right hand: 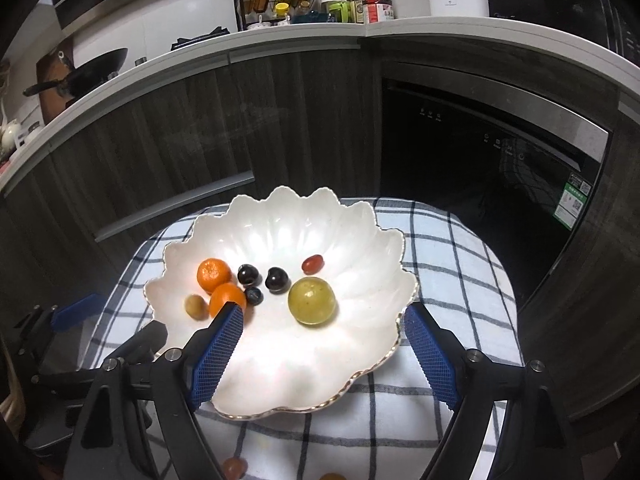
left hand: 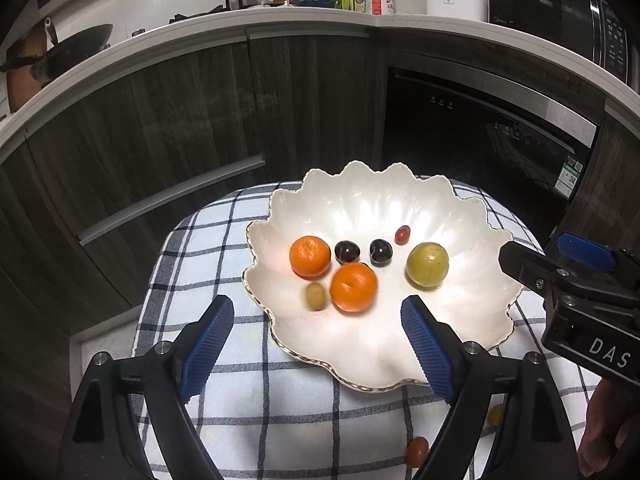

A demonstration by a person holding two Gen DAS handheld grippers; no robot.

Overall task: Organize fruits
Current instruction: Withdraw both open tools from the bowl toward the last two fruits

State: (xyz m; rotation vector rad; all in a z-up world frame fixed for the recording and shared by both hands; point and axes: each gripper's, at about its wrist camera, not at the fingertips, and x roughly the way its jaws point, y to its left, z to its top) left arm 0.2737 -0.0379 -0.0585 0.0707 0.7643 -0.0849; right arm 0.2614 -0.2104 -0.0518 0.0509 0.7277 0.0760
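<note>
The left gripper [left hand: 318,310] stands wide open and empty above the near rim of the scalloped white ceramic bowl [left hand: 360,200], which sits on the blue-and-white checked cloth [left hand: 208,240]; just ahead of its left finger lies a small olive-brown oval fruit [left hand: 315,296]; beside that a blurred orange mandarin [left hand: 353,287], with a second orange mandarin [left hand: 310,257] behind it; two dark glossy cherries [left hand: 346,251] lie further ahead; a round yellow-green fruit [left hand: 427,265] sits ahead of its right finger; a small red oval tomato [left hand: 402,234] lies beyond; the right gripper [right hand: 324,322] is likewise spread wide, holding nothing, over the same bowl; two small reddish fruits [left hand: 416,450] lie on the cloth beneath the tongs.
</note>
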